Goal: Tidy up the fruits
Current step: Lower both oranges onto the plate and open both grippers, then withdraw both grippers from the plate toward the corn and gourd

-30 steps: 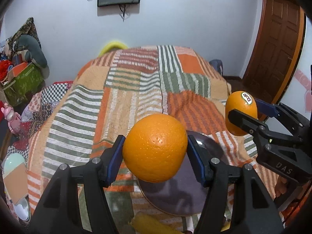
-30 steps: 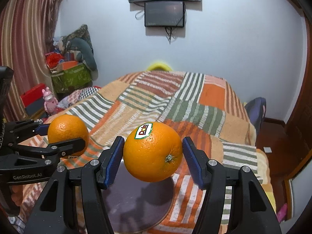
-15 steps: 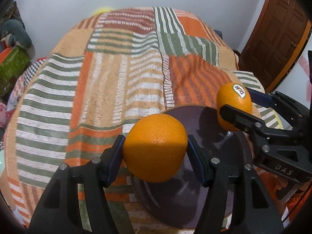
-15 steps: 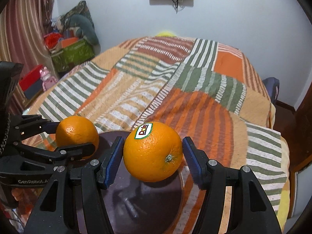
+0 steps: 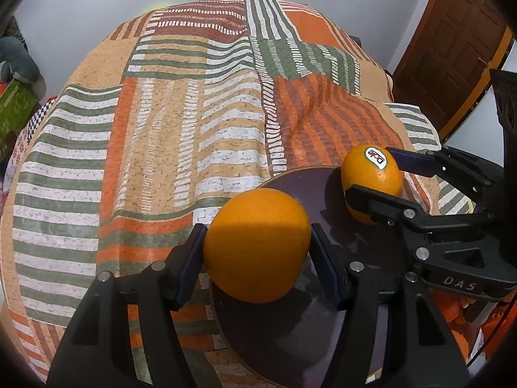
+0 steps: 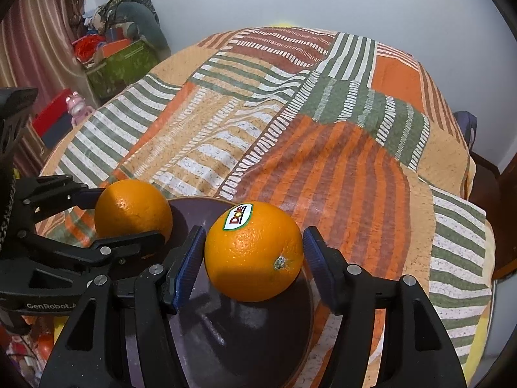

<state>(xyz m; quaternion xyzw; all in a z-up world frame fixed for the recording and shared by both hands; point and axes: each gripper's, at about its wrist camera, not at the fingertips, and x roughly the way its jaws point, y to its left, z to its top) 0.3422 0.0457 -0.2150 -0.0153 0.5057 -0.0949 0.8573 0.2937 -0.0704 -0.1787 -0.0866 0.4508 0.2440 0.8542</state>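
My left gripper (image 5: 257, 245) is shut on a plain orange (image 5: 257, 244) and holds it over the near left edge of a dark purple plate (image 5: 290, 333). My right gripper (image 6: 253, 252) is shut on an orange with a Dole sticker (image 6: 253, 252), held just above the same plate (image 6: 232, 339). The right gripper and its orange (image 5: 371, 181) show at the right of the left wrist view. The left gripper and its orange (image 6: 132, 208) show at the left of the right wrist view.
The plate lies on a bed with a striped orange, green and white patchwork blanket (image 5: 194, 113). A brown door (image 5: 452, 48) is at the right. Boxes and clutter (image 6: 116, 58) stand by the wall at the left.
Both grippers have come down and forward with their oranges, from well above the bed to just over the plate. Both stay shut.
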